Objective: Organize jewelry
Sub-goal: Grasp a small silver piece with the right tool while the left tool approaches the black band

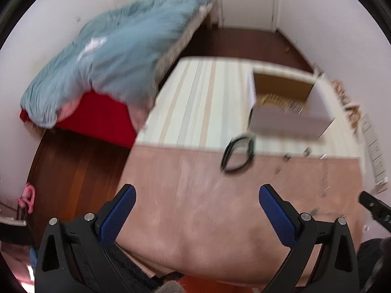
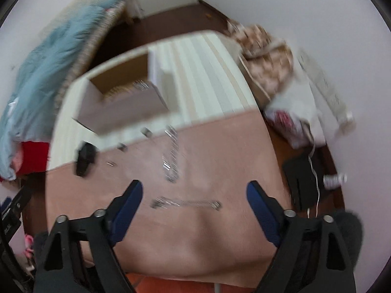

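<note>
Blurred, seemingly metal chains (image 2: 172, 153) lie on smooth pink cloth (image 2: 220, 146).

- The left claw (image 1: 196, 195) hangs over a pink cloth (image 1: 207, 207), its blue-padded jaws spread wide with nothing between them.
- Ahead and slightly right of the claw, a black loop (image 1: 237, 155) lies on the edge where the pink cloth meets a striped cloth (image 1: 195, 102).
- Further ahead to the right, an open box (image 1: 286, 105) sits on the striped cloth.
- Small blurred bits (image 1: 306, 151) lie right of the loop, near the box.
- Far ahead to the left, a blue blanket (image 1: 117, 56) covers a bed.
</note>
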{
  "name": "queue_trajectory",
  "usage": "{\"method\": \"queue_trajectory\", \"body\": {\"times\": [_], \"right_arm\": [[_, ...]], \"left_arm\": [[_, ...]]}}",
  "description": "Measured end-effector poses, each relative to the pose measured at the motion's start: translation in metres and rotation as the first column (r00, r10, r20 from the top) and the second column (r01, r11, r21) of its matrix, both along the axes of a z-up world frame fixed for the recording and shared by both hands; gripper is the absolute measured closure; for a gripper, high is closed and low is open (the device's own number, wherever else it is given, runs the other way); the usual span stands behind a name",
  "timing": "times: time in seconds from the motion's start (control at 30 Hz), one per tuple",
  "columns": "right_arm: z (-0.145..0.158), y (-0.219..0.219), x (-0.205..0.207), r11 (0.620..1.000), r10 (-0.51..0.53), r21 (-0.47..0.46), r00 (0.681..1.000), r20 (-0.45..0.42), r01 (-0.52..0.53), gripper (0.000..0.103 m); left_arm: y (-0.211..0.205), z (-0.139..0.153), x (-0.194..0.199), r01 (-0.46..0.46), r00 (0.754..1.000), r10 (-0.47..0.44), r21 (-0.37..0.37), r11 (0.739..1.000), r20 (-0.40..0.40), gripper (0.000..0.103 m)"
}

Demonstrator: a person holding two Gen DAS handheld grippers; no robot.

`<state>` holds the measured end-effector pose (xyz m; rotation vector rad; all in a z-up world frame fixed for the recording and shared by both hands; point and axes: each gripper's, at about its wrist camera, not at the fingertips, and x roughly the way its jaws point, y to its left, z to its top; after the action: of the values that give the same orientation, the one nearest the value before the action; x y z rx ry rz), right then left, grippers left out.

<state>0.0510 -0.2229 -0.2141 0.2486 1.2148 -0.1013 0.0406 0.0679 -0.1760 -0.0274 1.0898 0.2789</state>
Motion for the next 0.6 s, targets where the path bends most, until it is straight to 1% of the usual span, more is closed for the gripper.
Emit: {"method": "queue_trajectory", "body": {"times": [0.1,0.17,0.3,0.33,0.37,0.4,0.43,0.5,0.6], "right_arm": [[-0.027,-0.011,-0.009,0.998,-0.053,0.014,0.998,-0.021,0.054,0.031],[-0.039,-0.013,-0.011,0.998,-0.063,0.006,0.997,-0.033,0.063,0.04],[-0.059,-0.009,-0.011,0.998,-0.063,0.001,0.996,-0.057,0.063,0.054],[-0.064,-0.007,-0.011,0.998,-0.06,-0.01,0.996,-0.061,0.059,0.064],[-0.063,-0.004,-0.013,0.998,-0.058,-0.03,0.998,-0.037,0.056,0.073],[-0.064,-0.002,-0.013,0.998,-0.051,-0.026,0.998,-0.024,0.051,0.085],[-0.065,-0.001,-0.014,0.998,-0.053,-0.024,0.998,-0.019,0.052,0.09],[-0.063,-0.001,-0.015,0.999,-0.054,-0.007,0.999,0.003,0.054,0.091],[-0.055,-0.004,-0.015,0.996,-0.06,0.066,0.997,0.039,0.058,0.091]], "left_arm": [[0.0,-0.023,0.002,-0.014,0.999,0.015,0.009,1.0,-0.049,0.0],[-0.002,-0.033,0.003,-0.009,0.998,0.01,0.019,1.0,-0.064,0.0],[-0.007,-0.048,0.01,0.008,0.995,-0.005,0.035,0.999,-0.096,0.0],[-0.008,-0.051,0.011,0.008,0.995,-0.005,0.034,0.999,-0.104,0.0],[-0.007,-0.053,0.011,0.008,0.994,-0.004,0.034,0.999,-0.107,0.0],[-0.007,-0.056,0.012,0.008,0.994,-0.004,0.035,0.999,-0.112,0.0],[-0.007,-0.056,0.013,0.009,0.993,-0.005,0.034,0.999,-0.114,0.0],[-0.005,-0.057,0.014,0.009,0.993,-0.005,0.032,0.999,-0.115,0.0],[0.002,-0.053,0.017,-0.001,0.994,0.004,0.027,1.0,-0.112,0.0]]}}
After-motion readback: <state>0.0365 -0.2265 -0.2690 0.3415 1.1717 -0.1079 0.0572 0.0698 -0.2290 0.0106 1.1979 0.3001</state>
